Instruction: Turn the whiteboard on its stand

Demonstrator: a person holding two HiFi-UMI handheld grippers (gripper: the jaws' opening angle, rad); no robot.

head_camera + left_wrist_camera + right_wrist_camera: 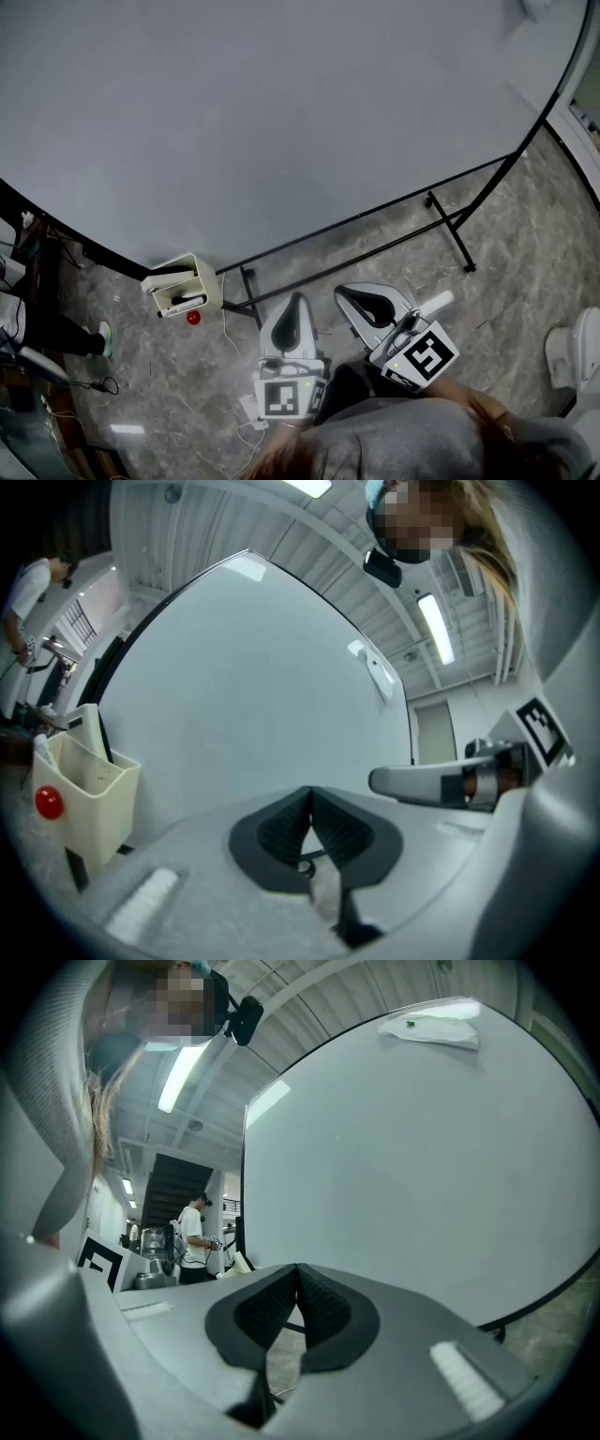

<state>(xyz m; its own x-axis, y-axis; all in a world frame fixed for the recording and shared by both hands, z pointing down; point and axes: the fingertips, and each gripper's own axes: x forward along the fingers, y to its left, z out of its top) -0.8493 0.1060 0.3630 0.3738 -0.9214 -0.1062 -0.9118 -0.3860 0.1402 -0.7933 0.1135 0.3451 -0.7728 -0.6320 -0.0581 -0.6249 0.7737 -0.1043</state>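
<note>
Grey-white and unmarked, the whiteboard (281, 112) is seen filling the upper part of the head view. It is held in a thin black frame on its stand (450, 232), whose black bars and feet rest on the mottled stone floor (534, 234). A cream box (183, 286) is set at the board's lower edge, with a red ball (193, 318) at its side.

The left gripper (298, 302) and the right gripper (367, 300) are held side by side short of the board, apart from it. Both pairs of jaws are clenched pad to pad, with nothing caught between them, so no hold on the board is judged to have been taken yet.

If the turn is attempted by pushing with closed tips, a slip across the slick panel is to be expected, since no edge is gripped. The stand may be skidded over the hard floor rather than the board pivoted. Loose contents of the box could be shed. A person (56, 328) standing near the board's left end could be struck by the swinging edge.
</note>
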